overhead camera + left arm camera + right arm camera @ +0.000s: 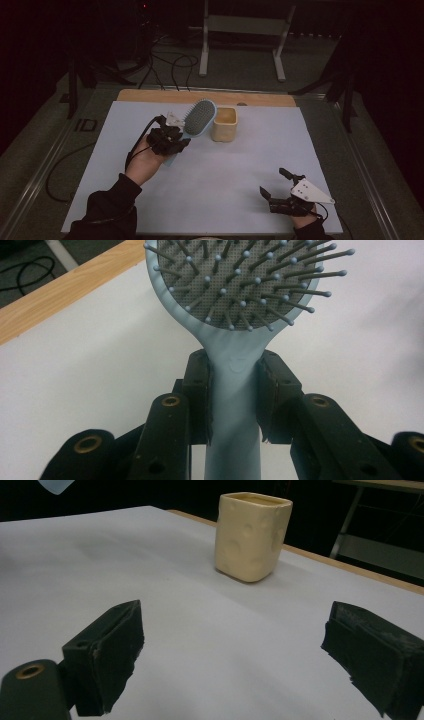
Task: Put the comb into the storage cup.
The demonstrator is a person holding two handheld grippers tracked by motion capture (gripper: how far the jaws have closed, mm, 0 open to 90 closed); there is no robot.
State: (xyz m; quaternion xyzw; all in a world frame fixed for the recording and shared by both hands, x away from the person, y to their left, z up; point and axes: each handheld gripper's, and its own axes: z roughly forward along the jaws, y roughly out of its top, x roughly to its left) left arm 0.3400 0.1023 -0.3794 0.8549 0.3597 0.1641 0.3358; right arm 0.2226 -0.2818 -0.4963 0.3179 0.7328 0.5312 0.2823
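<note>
A white table (225, 185) sits in a dark room. The left gripper (172, 140) grips the brush (199, 117), which points far-right towards the cup (224, 125). The right gripper (280, 189) is wide apart.

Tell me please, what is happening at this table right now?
A person works with a hand-held gripper in each hand. The left hand-held gripper is closed on the handle of a light blue hairbrush, holding it above the white table near a cream cup. The right hand-held gripper is open and holds nothing, low at the near right side.

A dark lab: covered table (225, 200), floor cables (170, 65), metal stand (245, 25).
</note>
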